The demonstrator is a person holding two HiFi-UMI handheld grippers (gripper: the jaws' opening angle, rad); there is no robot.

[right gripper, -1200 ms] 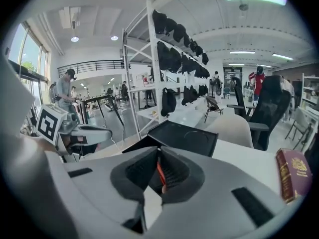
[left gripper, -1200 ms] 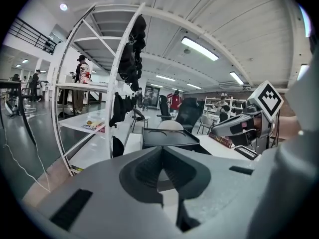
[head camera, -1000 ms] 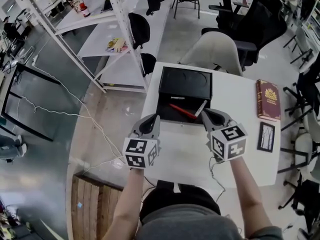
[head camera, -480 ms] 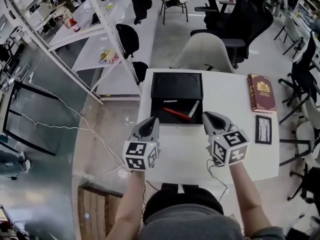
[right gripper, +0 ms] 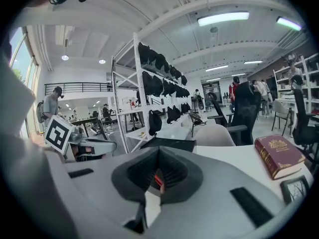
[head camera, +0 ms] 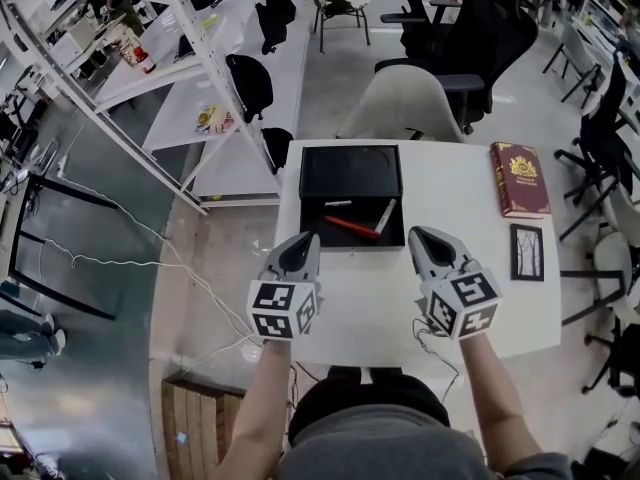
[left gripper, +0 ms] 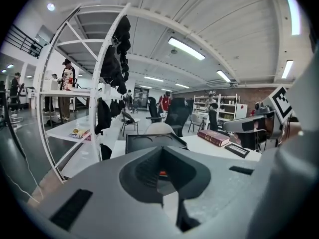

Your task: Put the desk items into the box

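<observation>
An open black box (head camera: 351, 171) sits at the far edge of the white desk (head camera: 380, 298). In its lower half lie a red pen (head camera: 350, 227), a white marker (head camera: 384, 216) and a small white stick (head camera: 338, 204). A dark red book (head camera: 519, 178) and a black picture frame (head camera: 527, 252) lie on the desk's right side. My left gripper (head camera: 300, 251) hovers just short of the box's near left corner, shut and empty. My right gripper (head camera: 427, 248) hangs off the box's near right corner, also shut with nothing in it. In the right gripper view the book (right gripper: 278, 156) lies to the right.
A white chair (head camera: 410, 103) and black office chairs (head camera: 470, 38) stand behind the desk. White shelving (head camera: 210, 78) and a long white bench rise to the left. A wooden pallet (head camera: 205, 423) lies on the floor at lower left. People stand far off in the hall.
Both grippers have drawn back a little from the box toward me, the right one more, leaving the white marker in the box. My head view has shifted slightly.
</observation>
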